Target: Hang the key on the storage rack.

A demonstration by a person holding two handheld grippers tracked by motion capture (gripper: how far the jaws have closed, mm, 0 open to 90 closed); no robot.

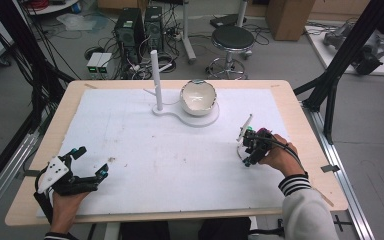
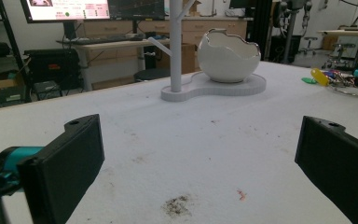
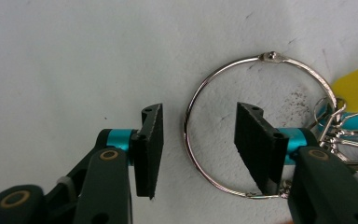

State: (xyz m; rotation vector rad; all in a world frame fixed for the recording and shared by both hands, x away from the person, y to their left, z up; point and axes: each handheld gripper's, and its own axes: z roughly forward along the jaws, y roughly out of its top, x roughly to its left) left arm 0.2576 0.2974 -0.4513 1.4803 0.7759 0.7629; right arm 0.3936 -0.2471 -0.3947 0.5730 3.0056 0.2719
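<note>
A metal key ring [image 3: 187, 125] lies flat on the white mat [image 1: 170, 160], with a yellow tag [image 3: 356, 86] and several small clips at its right side. My right gripper [image 3: 199, 112] is open and points down at it. One jaw stands outside the ring's left arc and the other inside the ring, so the wire runs between them. In the high view that gripper [image 1: 245, 146] is at the mat's right, held by a hand. My left gripper [image 1: 93, 161] rests open at the near left, with nothing between its fingers [image 2: 70, 158].
A white stand [image 1: 200, 119] sits at the back centre. It has an upright post [image 1: 155, 75] and carries an eggshell-shaped bowl [image 1: 198, 97]. The left gripper view has the stand [image 2: 214, 86] ahead and the key ring [image 2: 349, 87] far right. A stool [image 1: 232, 37] and computers stand beyond the table.
</note>
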